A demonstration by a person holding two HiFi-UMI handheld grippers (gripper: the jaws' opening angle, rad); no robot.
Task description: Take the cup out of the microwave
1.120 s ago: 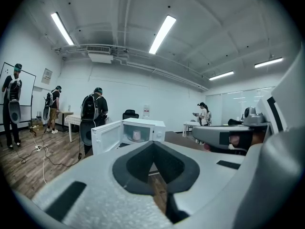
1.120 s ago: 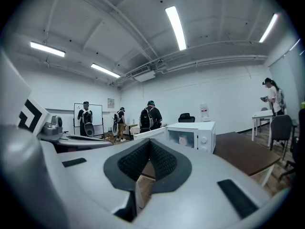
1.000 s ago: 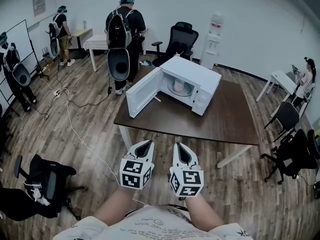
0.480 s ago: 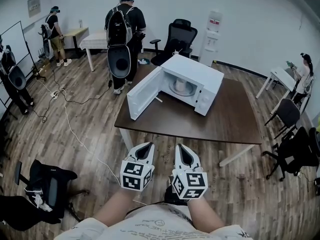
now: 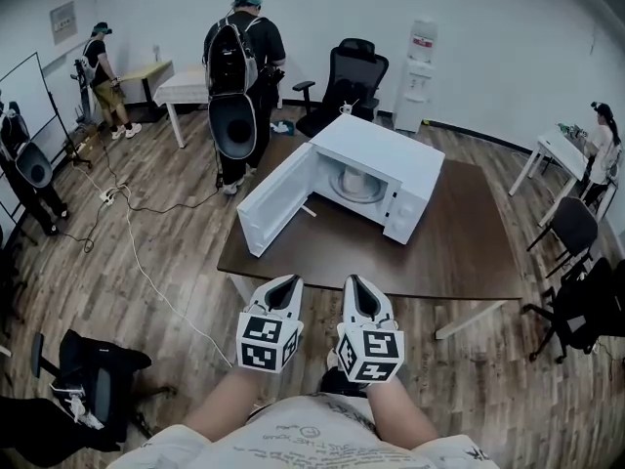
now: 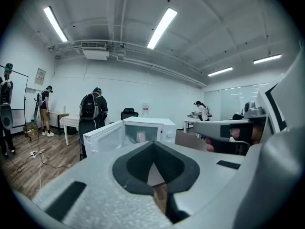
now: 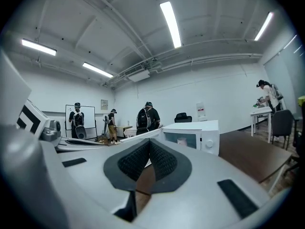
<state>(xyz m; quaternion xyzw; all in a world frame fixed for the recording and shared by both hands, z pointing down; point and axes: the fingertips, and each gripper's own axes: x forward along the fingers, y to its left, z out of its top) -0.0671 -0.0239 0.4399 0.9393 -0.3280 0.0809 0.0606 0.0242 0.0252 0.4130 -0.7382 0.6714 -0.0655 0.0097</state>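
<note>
Cup (image 6: 140, 136), can you make it out?
Barely: small and pale inside the open microwave (image 5: 391, 159), mid-frame on the table (image 5: 464, 252).
Any writing?
The wall sign (image 5: 63, 21), upper left, is too small to read.
Grippers?
Left gripper (image 5: 283, 281) and right gripper (image 5: 355, 281), lower centre: jaws closed together, empty.

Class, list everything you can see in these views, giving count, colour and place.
microwave: one, white, door open, on the table
cup: one, pale, inside the microwave
table: one, dark brown, mid-room
office chairs: at least three, black, one behind the table, others at the sides
water dispenser: one, white, far wall
side tables: two, white, far left and right
other people: four, three left, one right
cables: several, on the wooden floor, left
left gripper: white, shut, empty
right gripper: white, shut, empty
</note>
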